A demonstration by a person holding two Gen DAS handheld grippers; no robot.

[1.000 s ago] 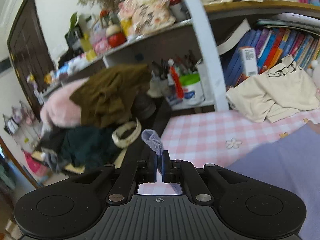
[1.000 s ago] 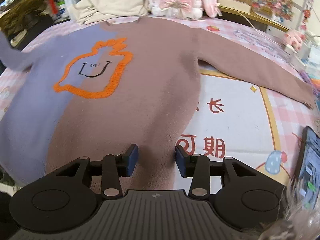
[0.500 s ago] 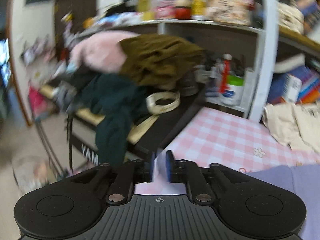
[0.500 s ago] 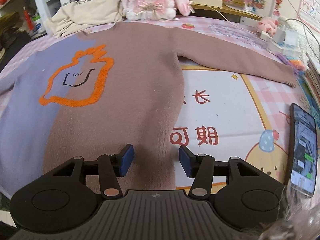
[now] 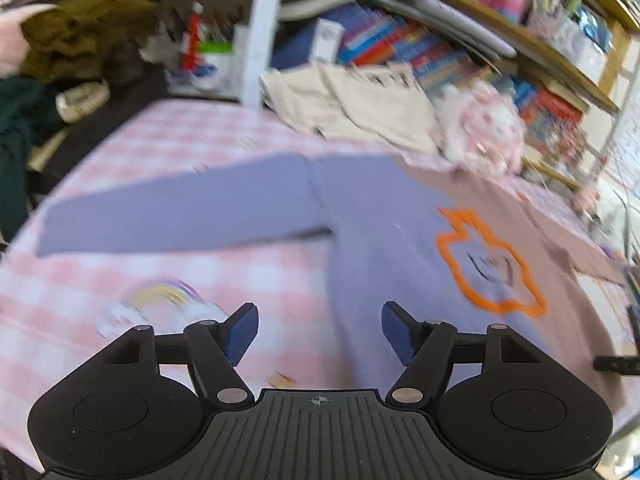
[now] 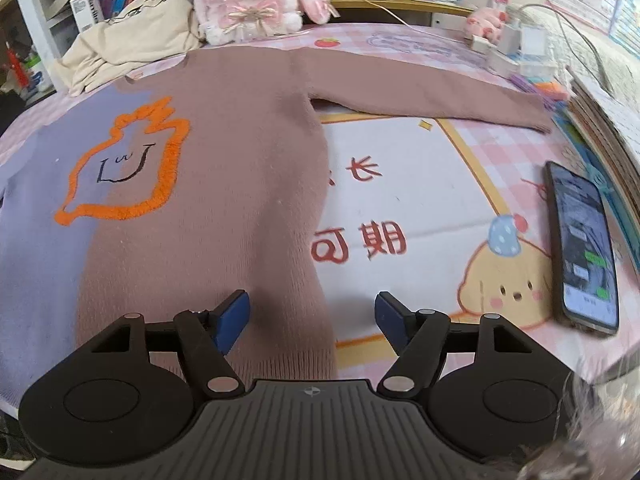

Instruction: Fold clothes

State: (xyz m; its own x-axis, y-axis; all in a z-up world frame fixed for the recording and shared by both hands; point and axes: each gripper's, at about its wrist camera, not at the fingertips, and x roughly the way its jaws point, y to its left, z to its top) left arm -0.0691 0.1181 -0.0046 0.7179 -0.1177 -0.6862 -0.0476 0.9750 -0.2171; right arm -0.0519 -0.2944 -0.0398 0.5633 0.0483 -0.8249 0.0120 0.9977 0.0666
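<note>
Sweater (image 6: 224,184) flat, sleeves spread; left gripper (image 5: 316,334), right gripper (image 6: 312,320) just opening, wide, empty; pinch hem corners evenly, fold keeping fabric smooth.

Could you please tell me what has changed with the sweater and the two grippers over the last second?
The left gripper let go of the lilac sleeve, now flat, and swung towards the lilac-and-brown knitted sweater. Both grippers' fingers have just been opening, empty. The right gripper hardly moved; the sweater body stayed spread.
</note>
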